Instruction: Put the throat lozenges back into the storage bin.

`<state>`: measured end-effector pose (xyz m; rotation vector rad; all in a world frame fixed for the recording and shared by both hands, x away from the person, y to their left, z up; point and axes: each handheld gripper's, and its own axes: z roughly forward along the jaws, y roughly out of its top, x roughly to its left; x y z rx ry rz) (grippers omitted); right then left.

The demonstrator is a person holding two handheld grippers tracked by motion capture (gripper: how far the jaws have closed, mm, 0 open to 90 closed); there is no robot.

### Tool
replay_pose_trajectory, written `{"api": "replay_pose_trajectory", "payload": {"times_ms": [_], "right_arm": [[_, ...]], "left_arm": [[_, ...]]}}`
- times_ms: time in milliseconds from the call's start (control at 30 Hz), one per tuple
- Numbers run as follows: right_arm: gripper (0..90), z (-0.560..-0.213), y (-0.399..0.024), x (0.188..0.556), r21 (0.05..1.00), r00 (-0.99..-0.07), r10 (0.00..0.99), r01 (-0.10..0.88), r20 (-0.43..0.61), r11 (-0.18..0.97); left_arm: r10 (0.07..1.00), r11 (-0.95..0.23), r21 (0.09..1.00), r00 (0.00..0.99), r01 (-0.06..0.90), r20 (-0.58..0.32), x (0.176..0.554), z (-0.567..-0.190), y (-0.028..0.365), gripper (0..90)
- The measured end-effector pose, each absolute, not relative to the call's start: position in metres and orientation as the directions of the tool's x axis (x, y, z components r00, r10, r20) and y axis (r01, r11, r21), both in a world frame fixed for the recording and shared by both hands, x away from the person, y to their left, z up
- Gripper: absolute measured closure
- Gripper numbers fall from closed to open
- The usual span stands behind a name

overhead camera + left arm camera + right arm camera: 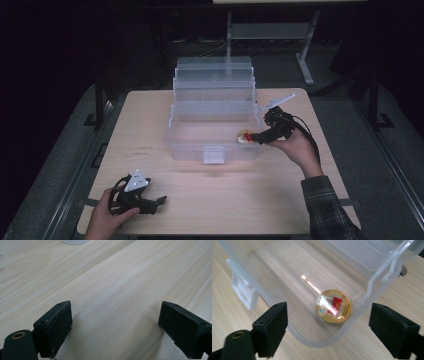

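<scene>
High view: a clear plastic storage box with a stepped, raised lid (pixel 212 125) stands mid-way on the pale wooden tabletop (pixel 220 195). The right claw (pixel 256 136), held in the person's right hand (pixel 295 147), hovers at the box's right front corner, pointing into it. Just ahead of that claw's tips, inside the box on its floor, lies a small round gold tin with a red label (pixel 244 136).

Right gripper view: the right claw (pixel 328 322) is released, its two black jaws spread wide with nothing between them but the rounded corner of the box wall (pixel 312 340). The gold tin (pixel 333 306) lies flat just beyond that wall, between the jaw lines and apart from both.

Left gripper view: the left claw (pixel 115 325) is likewise released, jaws wide apart over bare wood grain (pixel 112 285). From above, the left claw (pixel 161 201) rests low near the tabletop's front left edge, in the left hand (pixel 107 215), well apart from the box.
</scene>
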<state>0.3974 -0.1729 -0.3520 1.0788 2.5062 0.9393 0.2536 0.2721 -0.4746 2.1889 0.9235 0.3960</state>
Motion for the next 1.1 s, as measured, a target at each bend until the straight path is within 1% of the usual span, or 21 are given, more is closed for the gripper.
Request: {"api": "replay_pose_trajectory", "payload": {"times_ms": [200, 733, 933, 1100], "right_arm": [[9.2, -0.353, -0.185, 0.388, 0.663, -0.675, 0.737, 0.561, 0.021, 0.495], [6.1, -0.37, -0.211, 0.352, 0.665, -0.644, 0.765, 0.577, 0.013, 0.474], [3.7, -0.38, -0.219, 0.341, 0.667, -0.639, 0.769, 0.585, 0.026, 0.463], [3.3, -0.39, -0.23, 0.335, 0.679, -0.622, 0.783, 0.584, 0.023, 0.444]], "left_arm": [[0.718, -0.486, 0.718, 0.696, 0.498, 0.003, 0.254, -0.475, 0.272, 10.8], [0.717, -0.487, 0.718, 0.697, 0.498, 0.004, 0.254, -0.475, 0.272, 10.8], [0.718, -0.486, 0.718, 0.696, 0.498, 0.003, 0.254, -0.475, 0.272, 10.8], [0.718, -0.486, 0.718, 0.696, 0.498, 0.003, 0.254, -0.475, 0.272, 10.8]]}}
